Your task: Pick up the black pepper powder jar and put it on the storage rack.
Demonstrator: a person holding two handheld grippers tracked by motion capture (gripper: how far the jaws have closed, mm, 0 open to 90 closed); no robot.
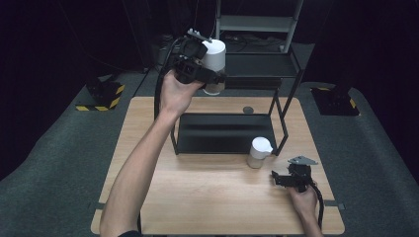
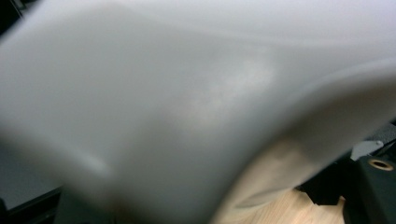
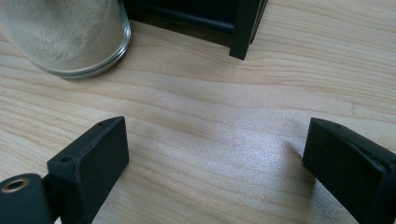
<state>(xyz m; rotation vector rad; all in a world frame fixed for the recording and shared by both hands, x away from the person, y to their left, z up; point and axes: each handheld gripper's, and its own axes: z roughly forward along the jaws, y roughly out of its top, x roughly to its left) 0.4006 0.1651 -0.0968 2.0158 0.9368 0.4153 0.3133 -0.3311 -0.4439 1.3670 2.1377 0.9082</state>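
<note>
My left gripper (image 1: 209, 75) is raised at the back of the table, level with the upper deck (image 1: 262, 65) of a black rack. It is shut on a white-lidded glass jar (image 1: 215, 58) with sandy contents at its base. In the left gripper view the jar's white lid (image 2: 187, 102) looms blurred, right against the camera. A second jar (image 1: 259, 152) of the same kind stands on the table by the rack's front right leg. Just right of it, my right gripper (image 1: 275, 177) rests low over the wood. Its jaws stand wide apart with nothing between them (image 3: 215, 158), and the sand-filled jar (image 3: 65, 32) is ahead to the left.
The black rack's lower tray (image 1: 222, 133) sits mid-table, and its leg (image 3: 243, 28) shows close ahead in the right gripper view. A small grey disc (image 1: 248, 109) lies behind the tray. Bare wood of the table (image 1: 197, 197) stretches across the front. A metal shelf unit (image 1: 257, 22) stands behind.
</note>
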